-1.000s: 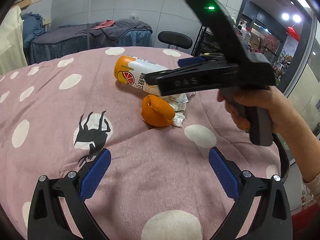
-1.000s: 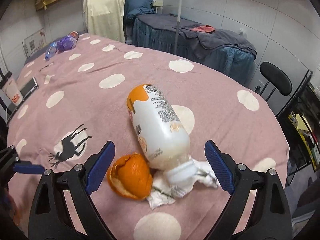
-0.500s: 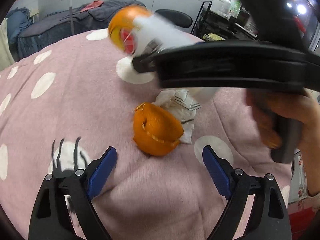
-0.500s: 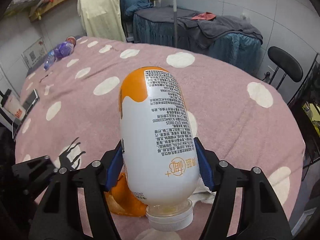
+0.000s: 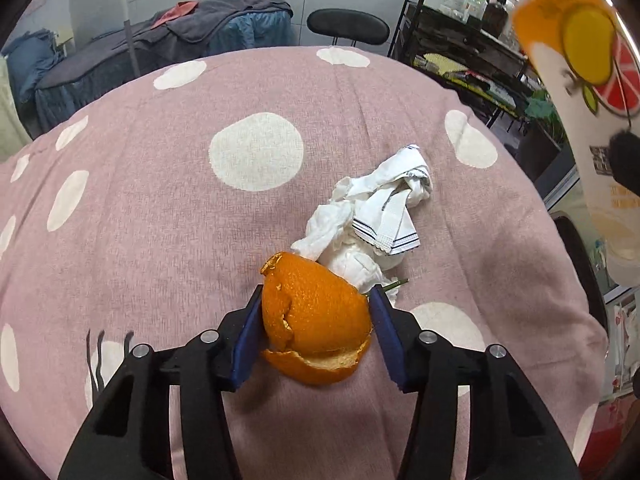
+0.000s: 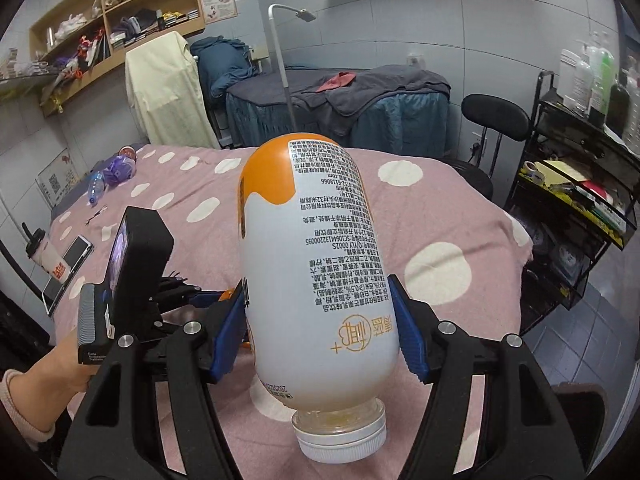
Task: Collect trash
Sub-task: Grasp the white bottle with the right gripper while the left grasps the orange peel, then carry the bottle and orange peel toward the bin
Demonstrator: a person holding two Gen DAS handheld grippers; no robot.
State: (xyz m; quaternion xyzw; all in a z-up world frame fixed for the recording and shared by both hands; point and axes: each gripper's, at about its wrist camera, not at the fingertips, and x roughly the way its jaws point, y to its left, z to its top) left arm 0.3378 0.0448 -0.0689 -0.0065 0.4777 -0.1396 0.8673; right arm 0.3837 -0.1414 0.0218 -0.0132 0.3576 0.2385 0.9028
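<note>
On a pink spotted bed (image 5: 160,240), the left tongs (image 5: 316,330), which have just been narrowing, pinch an orange peel (image 5: 316,316) beside a crumpled tissue (image 5: 372,220), while the right tongs (image 6: 318,330) hold a drink bottle (image 6: 316,256) aloft; next, probably, lifting the peel and binning both.

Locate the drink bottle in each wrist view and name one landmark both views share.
Left wrist view: the drink bottle runs down the far right edge, orange end up, lifted off the bedspread.
Right wrist view: the same bottle fills the centre, cap toward the camera, clamped between the right gripper pads.
Shared landmark: the black round-seated chair beyond the far edge of the pink spotted bedspread.
</note>
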